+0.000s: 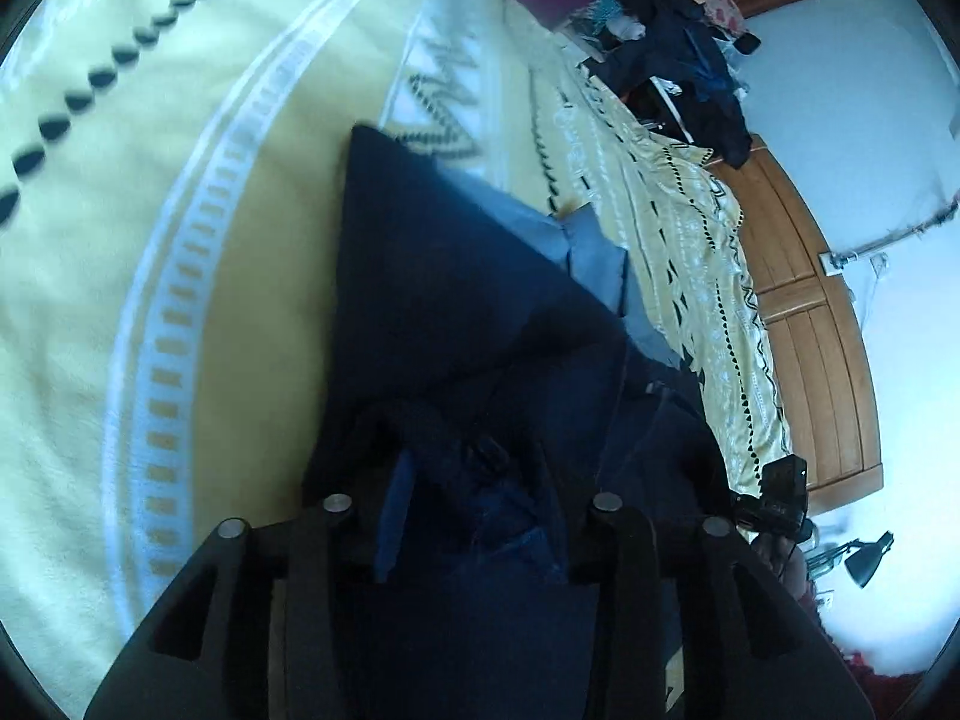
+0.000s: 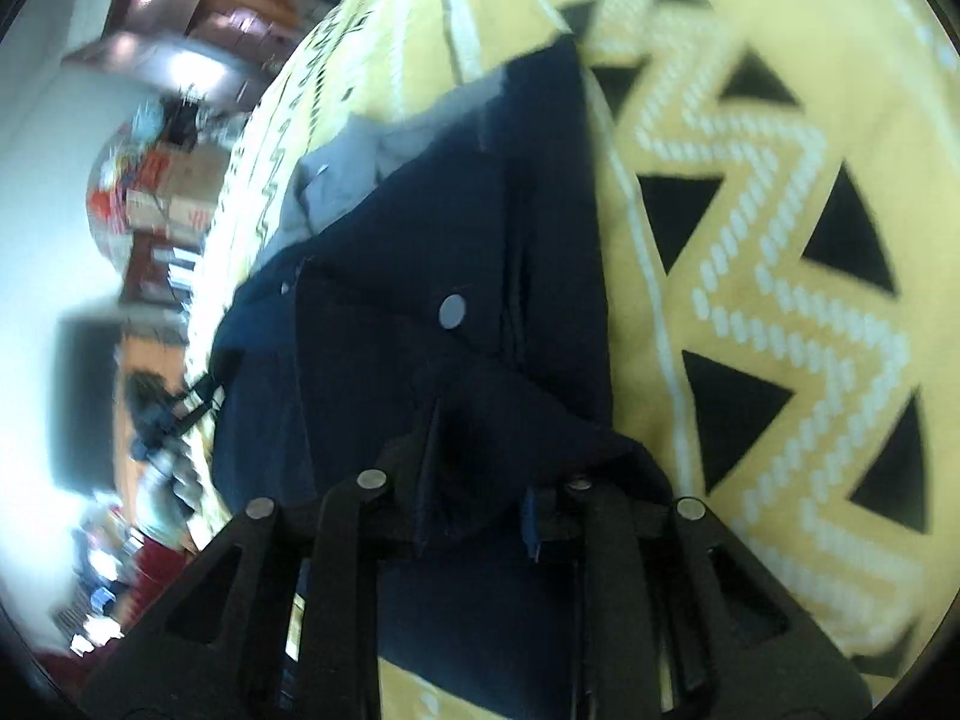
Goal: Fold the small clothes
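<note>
Left wrist: both tools [image 1: 474, 480] [image 2: 474, 462] seemingly pinch navy garment [image 1: 432, 276]; no legible writing.

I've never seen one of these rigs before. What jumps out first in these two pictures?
A dark navy garment fills the middle of both views, with its cloth bunched between the fingers of the left hand-held gripper and the right hand-held gripper. Under it spreads a yellow blanket with bold black triangles and white zigzags. A heap of dark clothes sits at the far end.
</note>
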`<state>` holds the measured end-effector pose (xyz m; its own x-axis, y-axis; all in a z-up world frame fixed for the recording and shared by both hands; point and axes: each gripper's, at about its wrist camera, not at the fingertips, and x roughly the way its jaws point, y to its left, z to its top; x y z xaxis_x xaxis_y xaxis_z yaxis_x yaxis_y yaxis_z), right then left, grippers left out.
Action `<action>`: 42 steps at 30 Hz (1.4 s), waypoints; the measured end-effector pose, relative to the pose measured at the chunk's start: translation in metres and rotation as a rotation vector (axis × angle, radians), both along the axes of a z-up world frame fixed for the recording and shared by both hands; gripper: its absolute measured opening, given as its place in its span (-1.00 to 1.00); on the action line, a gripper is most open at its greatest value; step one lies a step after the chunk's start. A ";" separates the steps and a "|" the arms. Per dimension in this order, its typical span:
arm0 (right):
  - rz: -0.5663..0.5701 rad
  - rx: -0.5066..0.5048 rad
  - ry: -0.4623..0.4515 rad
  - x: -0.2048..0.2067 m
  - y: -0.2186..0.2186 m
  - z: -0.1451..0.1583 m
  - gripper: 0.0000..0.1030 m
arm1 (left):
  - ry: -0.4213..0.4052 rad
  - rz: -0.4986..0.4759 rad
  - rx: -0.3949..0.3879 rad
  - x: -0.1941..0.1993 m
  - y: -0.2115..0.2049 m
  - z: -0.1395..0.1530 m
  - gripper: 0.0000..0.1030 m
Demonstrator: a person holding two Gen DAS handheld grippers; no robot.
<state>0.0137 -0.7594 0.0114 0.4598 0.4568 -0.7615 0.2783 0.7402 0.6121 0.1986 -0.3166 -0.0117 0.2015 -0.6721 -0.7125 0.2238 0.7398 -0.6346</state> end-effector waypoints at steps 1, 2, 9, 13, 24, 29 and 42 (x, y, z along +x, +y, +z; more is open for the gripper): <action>0.014 -0.038 -0.010 -0.002 0.002 0.007 -0.32 | -0.021 -0.002 0.005 -0.003 0.003 0.010 -0.03; 0.020 -0.065 -0.021 -0.009 0.004 0.012 -0.03 | -0.061 -0.003 0.016 -0.007 0.008 0.024 0.12; -0.051 -0.176 -0.096 -0.028 -0.009 0.030 0.27 | -0.236 -0.014 0.149 -0.004 0.043 0.067 0.39; -0.064 -0.176 -0.098 -0.032 -0.014 0.025 0.27 | -0.265 -0.164 0.239 -0.001 0.018 0.053 0.39; -0.077 -0.171 -0.100 -0.036 -0.017 0.017 0.27 | -0.245 -0.254 0.343 0.043 -0.041 0.012 0.31; -0.063 -0.234 -0.176 -0.054 -0.013 0.042 0.27 | -0.243 -0.276 0.320 0.048 -0.054 0.006 -0.16; 0.099 -0.426 -0.193 0.011 -0.011 0.024 0.31 | -0.233 -0.279 0.331 0.046 -0.060 -0.003 -0.19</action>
<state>0.0246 -0.7701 0.0350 0.5812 0.1717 -0.7955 0.1048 0.9536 0.2824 0.2441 -0.3761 -0.0148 0.2257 -0.4678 -0.8545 0.5500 0.7852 -0.2846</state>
